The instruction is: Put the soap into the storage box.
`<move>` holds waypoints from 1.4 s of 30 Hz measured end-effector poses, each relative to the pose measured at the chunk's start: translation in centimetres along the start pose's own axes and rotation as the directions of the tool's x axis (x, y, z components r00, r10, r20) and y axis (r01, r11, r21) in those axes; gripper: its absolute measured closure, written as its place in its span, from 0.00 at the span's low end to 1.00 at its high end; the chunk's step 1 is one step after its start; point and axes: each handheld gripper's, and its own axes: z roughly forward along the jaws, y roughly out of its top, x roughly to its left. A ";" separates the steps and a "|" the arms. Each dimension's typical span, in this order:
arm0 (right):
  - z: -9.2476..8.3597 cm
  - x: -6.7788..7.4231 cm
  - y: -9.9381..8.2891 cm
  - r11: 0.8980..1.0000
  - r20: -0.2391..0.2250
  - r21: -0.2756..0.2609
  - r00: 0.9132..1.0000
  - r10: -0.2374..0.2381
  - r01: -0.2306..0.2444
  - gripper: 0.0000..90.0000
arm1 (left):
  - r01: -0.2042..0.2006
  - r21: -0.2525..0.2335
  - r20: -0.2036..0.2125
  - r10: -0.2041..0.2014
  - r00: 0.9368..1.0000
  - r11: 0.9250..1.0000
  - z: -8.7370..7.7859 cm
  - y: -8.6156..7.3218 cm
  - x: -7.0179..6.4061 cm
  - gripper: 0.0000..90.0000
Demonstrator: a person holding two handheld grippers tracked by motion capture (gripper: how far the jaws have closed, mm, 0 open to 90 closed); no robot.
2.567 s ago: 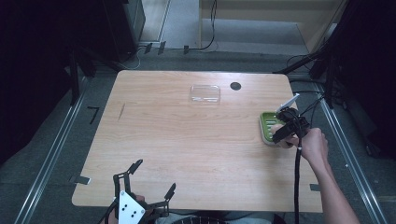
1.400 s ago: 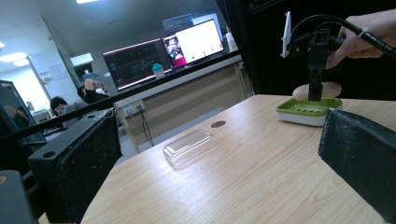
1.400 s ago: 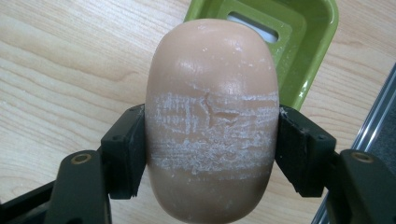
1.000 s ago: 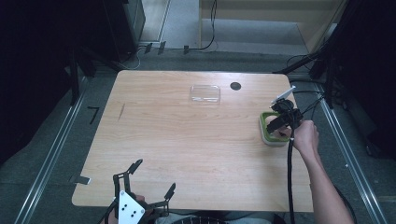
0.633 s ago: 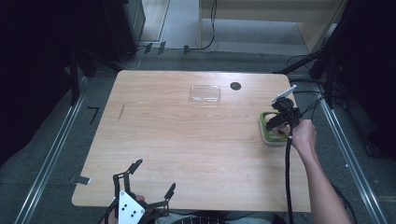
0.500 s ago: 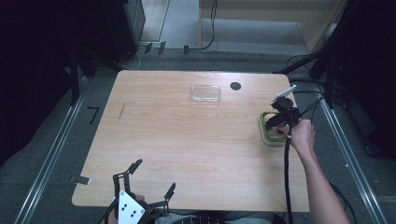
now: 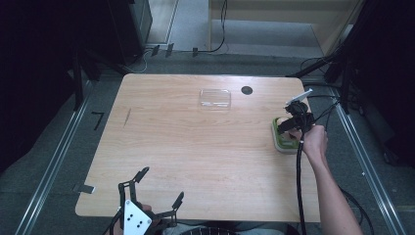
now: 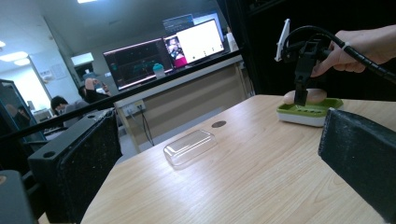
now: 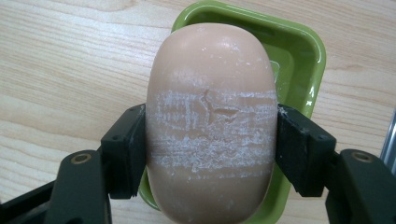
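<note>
A pale pink soap bar (image 9: 210, 116), scuffed white across its middle, sits clamped between the black jaws of my right gripper (image 9: 212, 149). Right under it is a green soap dish (image 9: 299, 51) on the wooden table. In the high view the right gripper (image 7: 293, 121) points down over the dish (image 7: 280, 143) near the table's right edge. From the left gripper view the soap (image 8: 318, 95) hangs level with the dish's (image 8: 308, 114) rim; contact cannot be told. My left gripper (image 7: 162, 184) rests open and empty at the table's near edge.
A clear plastic lid (image 7: 215, 98) lies at the far middle of the table, with a small black hole (image 7: 247, 90) just to its right. The right gripper's cable (image 7: 297, 186) trails back along the forearm. Metal rails run along both sides of the table.
The right hand and gripper have shifted a little left and away from me, to stand over the green dish. The left gripper has stayed put.
</note>
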 end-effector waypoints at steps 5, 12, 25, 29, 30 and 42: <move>0.3 -0.2 0.0 1.000 -0.008 -0.006 1.000 0.018 -0.018 0.37 | -0.001 0.001 0.001 0.001 1.000 1.000 0.0 0.0 0.0 0.00; 0.7 -0.4 -0.1 0.999 -0.016 -0.017 0.999 0.052 -0.052 0.37 | -0.001 0.001 0.001 0.001 1.000 1.000 0.0 0.0 0.0 0.00; 1.8 -0.7 0.1 0.997 -0.012 -0.019 0.997 0.075 -0.075 0.37 | -0.001 0.002 0.001 0.001 1.000 1.000 0.0 0.0 0.0 0.00; 1.9 -0.7 0.1 0.997 -0.005 -0.021 0.997 0.080 -0.080 0.37 | -0.001 0.001 0.002 0.001 1.000 1.000 0.0 0.0 0.0 0.00; 1.9 -0.8 0.0 0.997 -0.001 -0.021 0.997 0.079 -0.079 0.37 | -0.001 0.000 0.002 0.001 1.000 1.000 0.0 0.0 0.0 0.00; 2.5 -1.3 -0.1 0.994 0.005 -0.016 0.994 0.110 -0.110 0.37 | -0.001 0.000 0.003 0.001 1.000 1.000 0.0 0.0 0.0 0.00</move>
